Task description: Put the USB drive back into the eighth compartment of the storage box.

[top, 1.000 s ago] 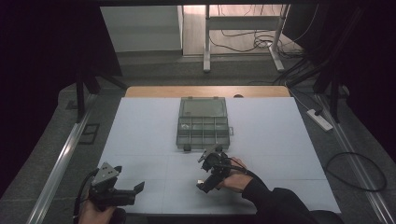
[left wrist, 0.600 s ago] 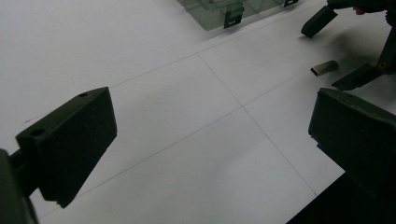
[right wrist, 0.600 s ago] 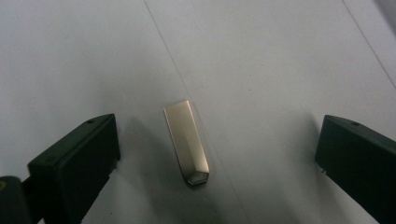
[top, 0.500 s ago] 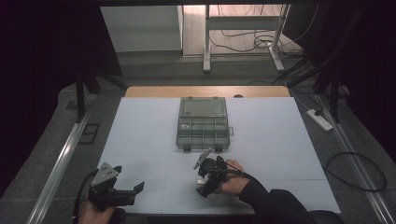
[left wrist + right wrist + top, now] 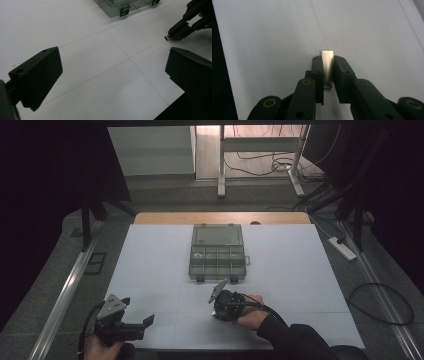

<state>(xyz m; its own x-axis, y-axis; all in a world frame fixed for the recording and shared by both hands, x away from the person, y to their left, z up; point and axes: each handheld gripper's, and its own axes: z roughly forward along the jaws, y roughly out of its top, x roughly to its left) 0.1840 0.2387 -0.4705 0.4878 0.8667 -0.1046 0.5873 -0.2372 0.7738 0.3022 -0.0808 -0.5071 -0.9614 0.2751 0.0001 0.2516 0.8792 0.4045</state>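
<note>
The white sheet-covered table, ruled by thin lines into large panels, is bare over most of its surface. At its middle stands a clear grey plastic compartment box with its lid shut and 2 dark latches on the near edge.

At the near left corner the left gripper hangs low over the sheet, jaws spread wide apart with nothing between them, well apart from everything else.

Just in front of the box, the right gripper points down at the sheet. Its jaws have just been closing and now stand clamped on a small flat silvery metal piece, whose pale end juts out beyond the fingertips. From the left gripper view the same piece shows as a short stub at the tip of the black jaws, low over the table or touching it; which, I cannot tell.

The risk, as I judge it: the grip sits on the piece's narrow smooth faces, so a quick lift or wrist turn could let it slide or pivot out. The box is closed, so it would need opening by the free left gripper first; pushing at the lid could also shove the light box across the sheet.
</note>
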